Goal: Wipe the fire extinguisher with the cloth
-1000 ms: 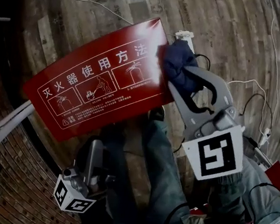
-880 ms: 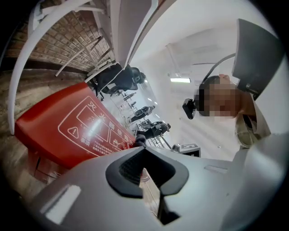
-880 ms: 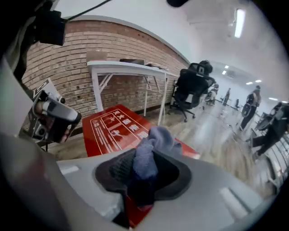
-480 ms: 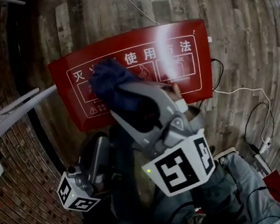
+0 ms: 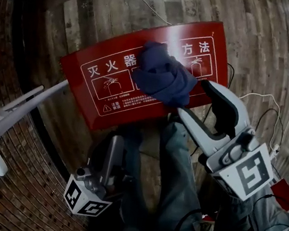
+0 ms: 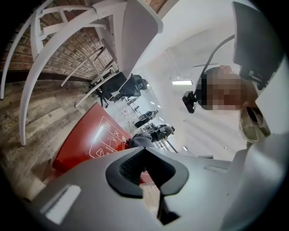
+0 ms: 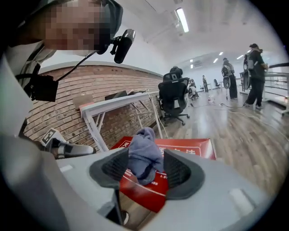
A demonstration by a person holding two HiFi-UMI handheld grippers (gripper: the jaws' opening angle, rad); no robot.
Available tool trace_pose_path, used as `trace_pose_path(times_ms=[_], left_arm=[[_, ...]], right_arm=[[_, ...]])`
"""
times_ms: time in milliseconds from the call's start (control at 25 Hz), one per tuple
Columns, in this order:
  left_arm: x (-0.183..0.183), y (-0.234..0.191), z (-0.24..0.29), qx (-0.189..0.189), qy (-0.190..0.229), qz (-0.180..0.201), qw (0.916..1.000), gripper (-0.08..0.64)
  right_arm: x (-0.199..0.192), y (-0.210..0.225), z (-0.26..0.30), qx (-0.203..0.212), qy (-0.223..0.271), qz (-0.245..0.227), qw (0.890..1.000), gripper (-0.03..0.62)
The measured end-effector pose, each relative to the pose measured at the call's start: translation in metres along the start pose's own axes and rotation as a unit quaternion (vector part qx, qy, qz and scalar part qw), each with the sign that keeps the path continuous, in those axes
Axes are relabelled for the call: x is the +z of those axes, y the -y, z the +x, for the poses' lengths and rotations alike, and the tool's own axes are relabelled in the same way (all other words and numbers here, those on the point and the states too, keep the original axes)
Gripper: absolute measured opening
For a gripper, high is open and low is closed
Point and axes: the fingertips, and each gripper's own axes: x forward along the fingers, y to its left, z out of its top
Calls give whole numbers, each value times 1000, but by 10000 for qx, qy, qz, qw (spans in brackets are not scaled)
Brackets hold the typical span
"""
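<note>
Red fire extinguisher box (image 5: 105, 87) flat on wooden floor, long axis running left to right. Blue cloth (image 5: 163, 80) bunched on its top face, just beyond right tool (image 5: 192, 97). That tool's jaws have just been opening, cloth released. Left tool (image 5: 114, 143) clenched, empty, farther off.

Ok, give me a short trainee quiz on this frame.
1. True or false: the blue cloth lies on the red box.
2. Which is shut? A) left claw B) right claw
3. Fill in: the red box lies on a ____ floor.
Key: 1 true. 2 A; the right claw's jaws have just been opening, and the blue cloth lies beyond them, unheld. 3 wooden.
</note>
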Motion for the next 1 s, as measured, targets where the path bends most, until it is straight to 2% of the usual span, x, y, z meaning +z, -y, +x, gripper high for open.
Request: trace_pose_path(times_ms=[240,320,400,480,720,920,1000], left_arm=[[-6,5,3,47,-113,60,9999,-2],[-10,4,3,102,-161,110,9998,-2],[-15,2,3,154,-187,105,9997,-2],[-19,1,2,209,-194,74,9996,-2],[-28,5,2,287,-232,119,9992,-2],[-40,3,2,504,-354,197,9979,-2],[-44,10,-2,612,-430,159,9971,-2]], right_arm=[[-14,-26,-15,136,-69,137,9998,235],[-20,-31,-18,163,-118,49,9998,190],[-30,-34,-20,153,-228,108,9996,72],[-39,-35,-21,153,-328,333,9988,2],[-50,-31,-30,20,-546,708,9960,2],[-36,-22,-34,60,26,742,9972,2],[-37,-26,-39,160,-2,816,9965,2]])
